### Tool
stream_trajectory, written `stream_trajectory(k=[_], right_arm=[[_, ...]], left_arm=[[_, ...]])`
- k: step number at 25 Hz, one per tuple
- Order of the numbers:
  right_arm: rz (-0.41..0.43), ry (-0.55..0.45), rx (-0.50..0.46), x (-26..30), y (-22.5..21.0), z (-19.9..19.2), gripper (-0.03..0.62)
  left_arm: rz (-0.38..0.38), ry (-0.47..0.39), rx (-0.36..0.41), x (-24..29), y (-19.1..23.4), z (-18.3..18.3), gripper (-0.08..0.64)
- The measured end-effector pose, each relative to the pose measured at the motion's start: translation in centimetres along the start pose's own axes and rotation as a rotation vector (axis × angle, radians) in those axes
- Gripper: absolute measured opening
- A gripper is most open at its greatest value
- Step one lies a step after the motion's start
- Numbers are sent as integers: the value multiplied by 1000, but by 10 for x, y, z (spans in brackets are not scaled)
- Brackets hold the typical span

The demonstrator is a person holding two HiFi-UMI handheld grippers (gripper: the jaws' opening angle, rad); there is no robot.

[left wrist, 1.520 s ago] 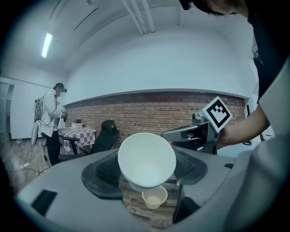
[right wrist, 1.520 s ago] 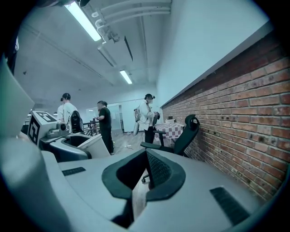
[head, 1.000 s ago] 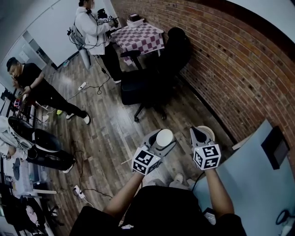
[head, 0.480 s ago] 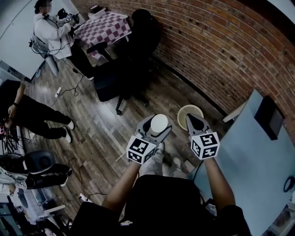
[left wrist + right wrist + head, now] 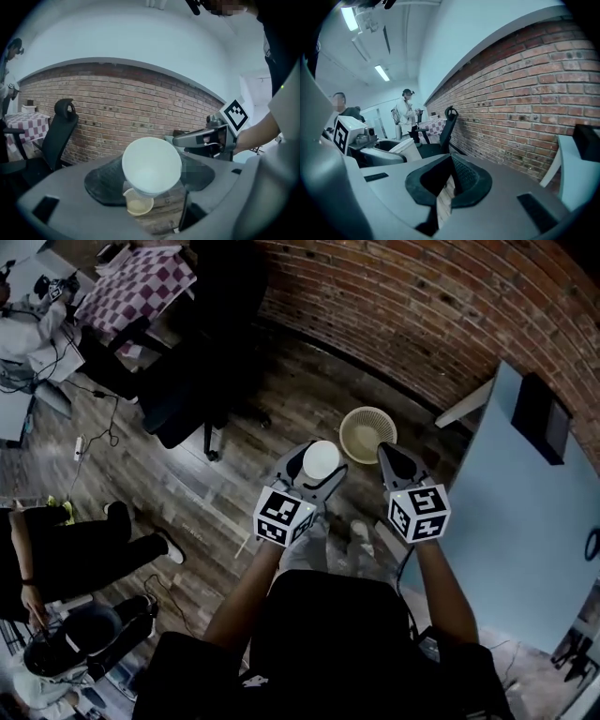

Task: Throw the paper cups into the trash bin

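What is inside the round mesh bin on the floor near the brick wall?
The bin shows only a pale, bare-looking inside; no cup is visible in it. The right gripper covers its near edge. The paper cup is in the left gripper.

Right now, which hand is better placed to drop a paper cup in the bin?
Left. The left gripper holds the paper cup, and the left gripper view shows the trash bin just below it. The right gripper has its jaws together, with nothing between them.

Wooden floor bears a trash bin and office chair.
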State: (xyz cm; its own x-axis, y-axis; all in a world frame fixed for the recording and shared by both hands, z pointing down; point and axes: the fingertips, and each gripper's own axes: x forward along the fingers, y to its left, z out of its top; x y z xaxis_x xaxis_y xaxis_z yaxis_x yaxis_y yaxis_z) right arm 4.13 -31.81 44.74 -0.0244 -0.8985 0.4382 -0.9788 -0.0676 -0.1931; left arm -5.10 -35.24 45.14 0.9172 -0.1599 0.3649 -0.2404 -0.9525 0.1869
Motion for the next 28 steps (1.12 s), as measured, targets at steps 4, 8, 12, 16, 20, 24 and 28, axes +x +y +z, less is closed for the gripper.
stream_trajectory(k=[4,8,12,16,20,24,28], right_arm=[[-94,30,63,9,-19,-16,-5],[-168,59,114,20,-40,-37,-5],[-225,85,164,36,-67,-58,-5],[-274,119,222,48,-91,-85,-5],[-299,170,265,62,-102,-118,-5],[-282,226,285,78,-104,-160,-5],[-277,267,338,92,-110,-212,-5]], left_arm=[[-88,58,4,31,13,-20,335],[-164,119,23,72,22,-48,336],[-223,174,34,120,28,-80,335],[-287,247,31,162,28,-120,335],[-347,284,16,198,28,-151,335],[-374,324,23,236,37,-201,336],[-391,354,28,268,39,-249,336]])
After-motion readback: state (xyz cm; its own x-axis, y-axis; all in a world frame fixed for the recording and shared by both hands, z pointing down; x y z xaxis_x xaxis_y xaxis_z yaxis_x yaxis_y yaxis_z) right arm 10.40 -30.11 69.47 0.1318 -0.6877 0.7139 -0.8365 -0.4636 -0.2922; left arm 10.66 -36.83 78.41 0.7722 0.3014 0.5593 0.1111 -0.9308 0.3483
